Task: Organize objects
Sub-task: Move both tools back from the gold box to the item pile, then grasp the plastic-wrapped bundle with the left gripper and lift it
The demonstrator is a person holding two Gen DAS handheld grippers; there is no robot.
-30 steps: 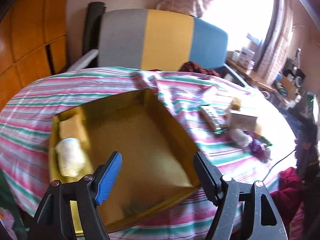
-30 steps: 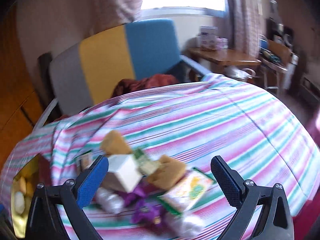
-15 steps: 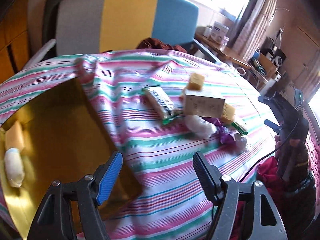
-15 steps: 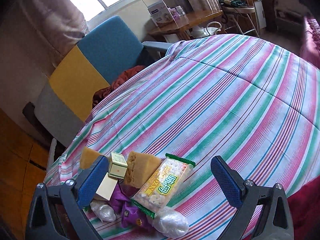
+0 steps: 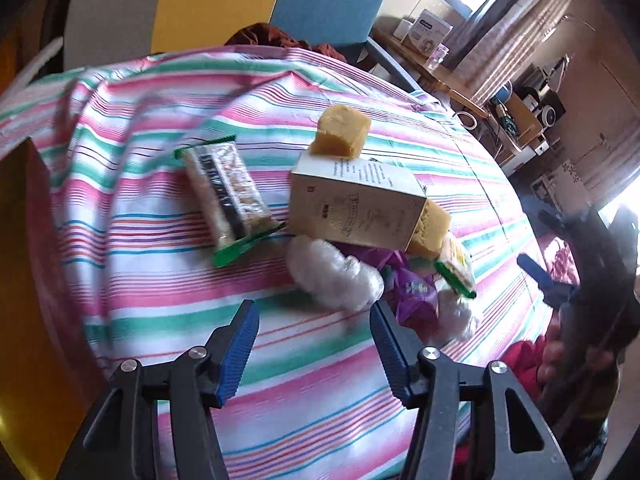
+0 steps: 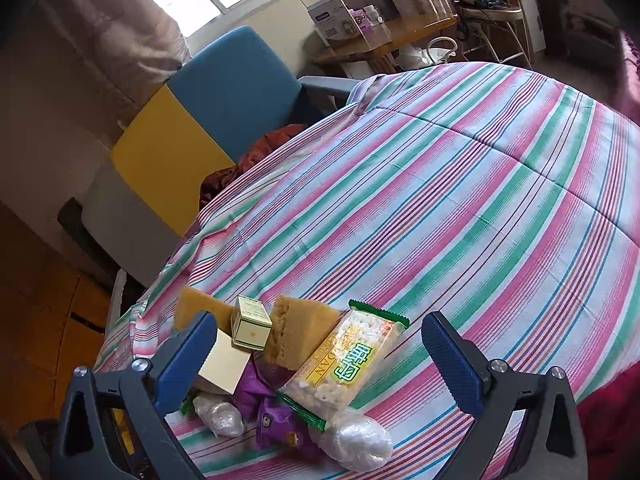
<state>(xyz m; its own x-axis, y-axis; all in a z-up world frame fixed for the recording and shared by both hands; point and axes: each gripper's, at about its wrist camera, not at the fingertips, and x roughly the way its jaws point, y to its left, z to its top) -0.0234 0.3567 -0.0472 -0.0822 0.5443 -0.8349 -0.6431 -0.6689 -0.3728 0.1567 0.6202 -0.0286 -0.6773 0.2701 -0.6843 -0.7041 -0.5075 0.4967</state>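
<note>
Blue-padded left gripper (image 5: 314, 320) closing on nothing; right gripper (image 6: 320, 336) spread above snacks (image 6: 344, 364)

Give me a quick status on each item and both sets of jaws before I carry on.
Left gripper: jaws closing, nothing between them.
Right gripper: jaws wide open, empty, over the pile.
Beige carton: lying on its side, a sponge block on top.
Dark snack bar: sealed, flat on the striped cloth.
Yellow cracker pack: sealed, propped on the pile.
Small green box: closed, upright.
Purple wrapper: crumpled.
</note>
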